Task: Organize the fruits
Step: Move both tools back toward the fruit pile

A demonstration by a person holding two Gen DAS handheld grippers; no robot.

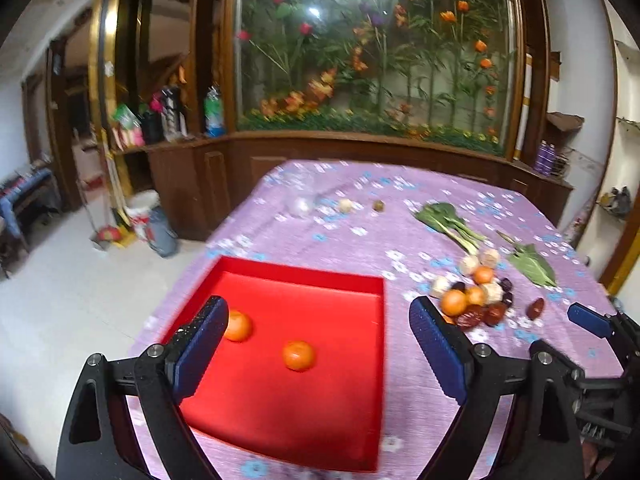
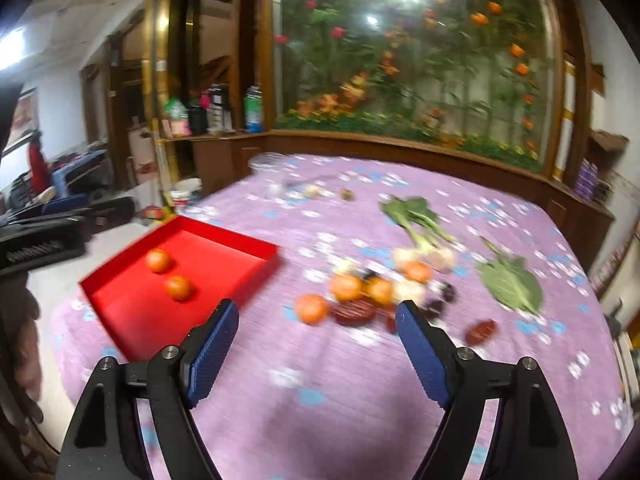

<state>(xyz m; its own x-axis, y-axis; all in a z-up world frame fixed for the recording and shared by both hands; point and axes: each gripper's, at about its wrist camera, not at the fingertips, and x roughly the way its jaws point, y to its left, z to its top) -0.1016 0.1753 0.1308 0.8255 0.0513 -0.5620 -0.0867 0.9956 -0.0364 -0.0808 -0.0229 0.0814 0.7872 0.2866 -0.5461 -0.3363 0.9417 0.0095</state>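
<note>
Oranges [image 1: 298, 355] lie in tray [image 1: 304, 276]; both grippers gape empty.

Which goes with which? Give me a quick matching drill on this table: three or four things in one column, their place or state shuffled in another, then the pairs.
Things
1. two oranges
2. red tray
3. leafy greens
4. left gripper

Places or states
A. lying on the cloth beyond the mixed pile
B. jaws open, nothing between them
C. inside the tray, apart from each other
D. at the table's left edge, on the purple tablecloth

Pairs: 1-C, 2-D, 3-A, 4-B
</note>
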